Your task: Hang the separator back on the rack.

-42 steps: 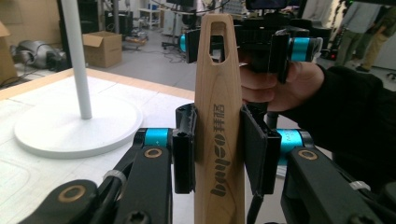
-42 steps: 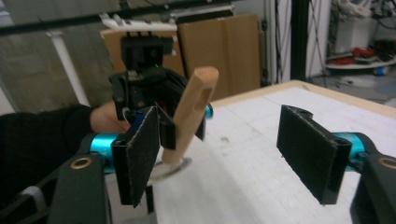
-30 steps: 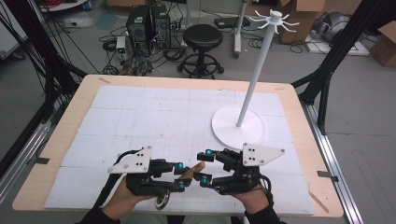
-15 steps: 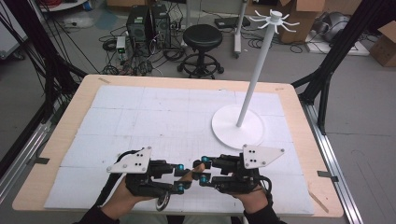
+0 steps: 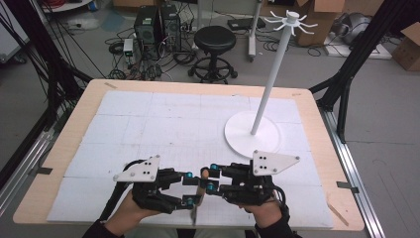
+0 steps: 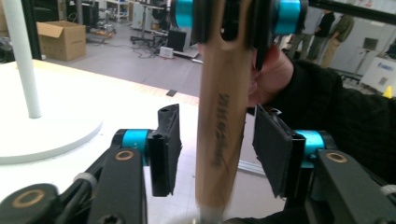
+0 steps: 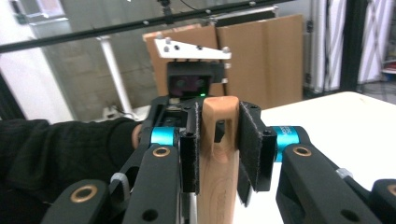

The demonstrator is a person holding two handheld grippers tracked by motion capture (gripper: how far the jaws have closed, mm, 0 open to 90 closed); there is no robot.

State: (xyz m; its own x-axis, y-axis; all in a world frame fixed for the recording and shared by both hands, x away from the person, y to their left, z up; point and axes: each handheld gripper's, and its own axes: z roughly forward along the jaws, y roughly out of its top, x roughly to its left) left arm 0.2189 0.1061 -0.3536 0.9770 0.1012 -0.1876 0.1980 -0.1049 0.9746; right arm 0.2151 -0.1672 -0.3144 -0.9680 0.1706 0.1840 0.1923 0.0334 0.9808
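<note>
We see a wooden handle (image 6: 219, 116) with a slotted end, passing between both grippers at the near edge of the counter (image 5: 322, 129). The right gripper (image 7: 219, 144) is clamped on the slotted end, its pads pressing both sides of the wood. The left gripper (image 6: 217, 154) has just been opening; its jaws stand apart with the handle between them, the pads (image 6: 273, 154) clear of the wood. The handle's lower end is cut off in both gripper views, and in the high view we make out only a hint of metal there, so we cannot name the tool. Faint printed lettering on the wood is unreadable. A white hook stand (image 5: 267, 89) rises far right.
</note>
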